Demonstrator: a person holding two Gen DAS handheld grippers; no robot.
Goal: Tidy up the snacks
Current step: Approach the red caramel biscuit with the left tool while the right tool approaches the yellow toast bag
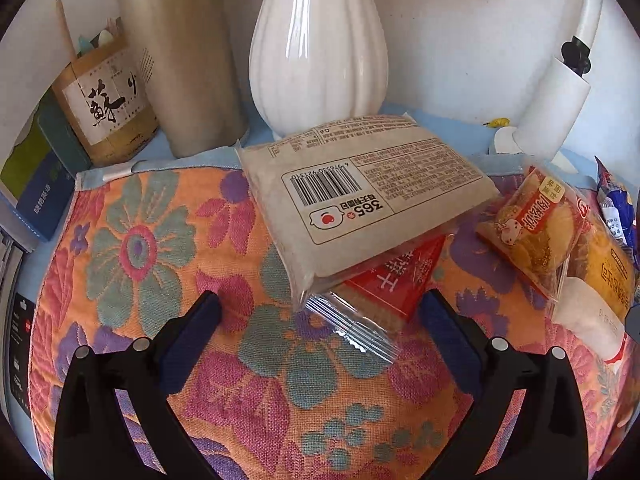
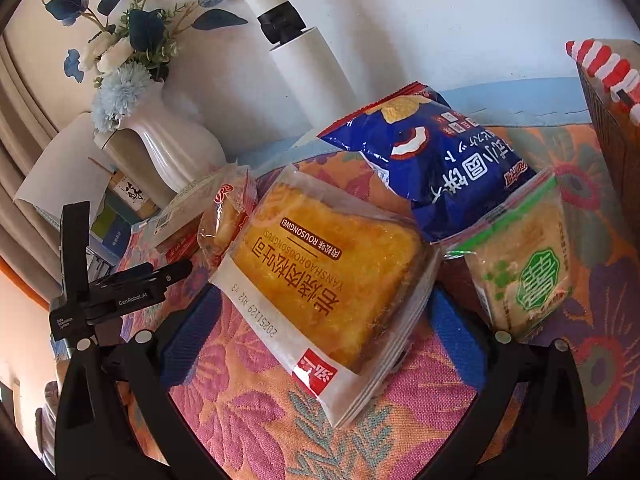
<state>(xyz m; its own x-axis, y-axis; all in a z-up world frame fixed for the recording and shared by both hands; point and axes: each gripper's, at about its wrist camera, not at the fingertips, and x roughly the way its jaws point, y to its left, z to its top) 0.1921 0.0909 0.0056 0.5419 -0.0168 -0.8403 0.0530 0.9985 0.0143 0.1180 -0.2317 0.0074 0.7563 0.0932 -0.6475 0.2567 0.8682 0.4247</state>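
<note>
Left claw (image 1: 320, 312) spread wide and empty, low over floral woven cloth (image 1: 160, 240), before pale barcode-labelled bread packet (image 1: 360, 196), right claw (image 2: 328, 312) wide open, astride clear-wrapped golden toast packet (image 2: 332, 280), dark blue biscuit bag (image 2: 432, 160) behind

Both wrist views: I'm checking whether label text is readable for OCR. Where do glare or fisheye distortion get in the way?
Left wrist view: streaky glare on the white ribbed vase and the clear wrapper edge; the barcode pack reads sharp. Right wrist view: the toast bread pack is legible at centre, while the striped box bends at the rim.
</note>
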